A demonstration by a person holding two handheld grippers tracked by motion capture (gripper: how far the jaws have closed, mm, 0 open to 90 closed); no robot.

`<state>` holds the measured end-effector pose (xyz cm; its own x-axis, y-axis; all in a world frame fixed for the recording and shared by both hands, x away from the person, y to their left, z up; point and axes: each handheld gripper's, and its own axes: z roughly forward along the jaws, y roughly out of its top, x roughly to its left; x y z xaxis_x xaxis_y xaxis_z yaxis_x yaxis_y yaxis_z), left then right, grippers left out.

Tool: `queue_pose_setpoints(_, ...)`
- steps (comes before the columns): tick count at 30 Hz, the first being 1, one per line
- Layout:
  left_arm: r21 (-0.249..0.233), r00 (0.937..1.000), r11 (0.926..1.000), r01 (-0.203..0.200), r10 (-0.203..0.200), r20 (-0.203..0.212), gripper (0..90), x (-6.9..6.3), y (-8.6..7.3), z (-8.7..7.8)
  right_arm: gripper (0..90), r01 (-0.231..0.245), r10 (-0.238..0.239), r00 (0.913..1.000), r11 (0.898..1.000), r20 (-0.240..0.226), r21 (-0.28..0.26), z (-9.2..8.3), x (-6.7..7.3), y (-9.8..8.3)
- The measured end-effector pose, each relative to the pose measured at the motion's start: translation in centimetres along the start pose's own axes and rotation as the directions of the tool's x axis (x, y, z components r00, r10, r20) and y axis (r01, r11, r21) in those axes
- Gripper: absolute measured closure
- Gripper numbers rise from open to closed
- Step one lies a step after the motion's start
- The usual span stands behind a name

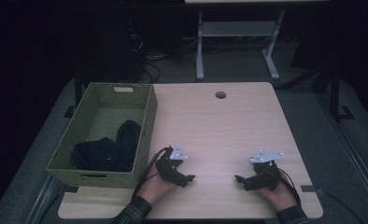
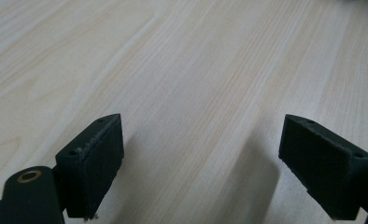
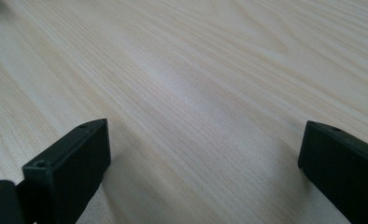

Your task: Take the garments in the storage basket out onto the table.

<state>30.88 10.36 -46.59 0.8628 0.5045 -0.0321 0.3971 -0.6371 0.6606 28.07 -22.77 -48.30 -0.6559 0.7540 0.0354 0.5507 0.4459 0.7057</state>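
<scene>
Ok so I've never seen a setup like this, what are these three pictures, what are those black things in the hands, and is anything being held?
A person sits at a wooden table and holds a hand tool in each hand. Each tool is a gripper with two black jaws that can pinch things.

The high view comes from a camera above the person, looking forward and down. There the left gripper is near the basket and the right gripper is at the other side. Both rest low over the bare wood and point toward each other.

The other two pictures come from small cameras riding on the grippers, looking out along their jaws. In both, the jaws of the left gripper and of the right gripper stand wide apart with just wood grain between them, so nothing is held.

At the table's left edge stands a green woven basket with a dark cloth lying inside.
</scene>
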Motion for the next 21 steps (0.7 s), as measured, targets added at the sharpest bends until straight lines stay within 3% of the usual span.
queue_pose_setpoints(14,0.028,0.9997,0.9995,-0.016,0.016,-0.016,13.8,0.3,0.9,-1.1,1.9,-0.001,0.001,1.0,1.0,0.0,0.0,0.0,0.0,0.0)
queue_pose_setpoints(21,0.038,1.0,0.9993,0.003,-0.003,0.0,14.0,0.3,1.2,-1.7,1.8,-0.001,0.001,1.0,1.0,0.0,0.0,0.0,0.0,0.0)
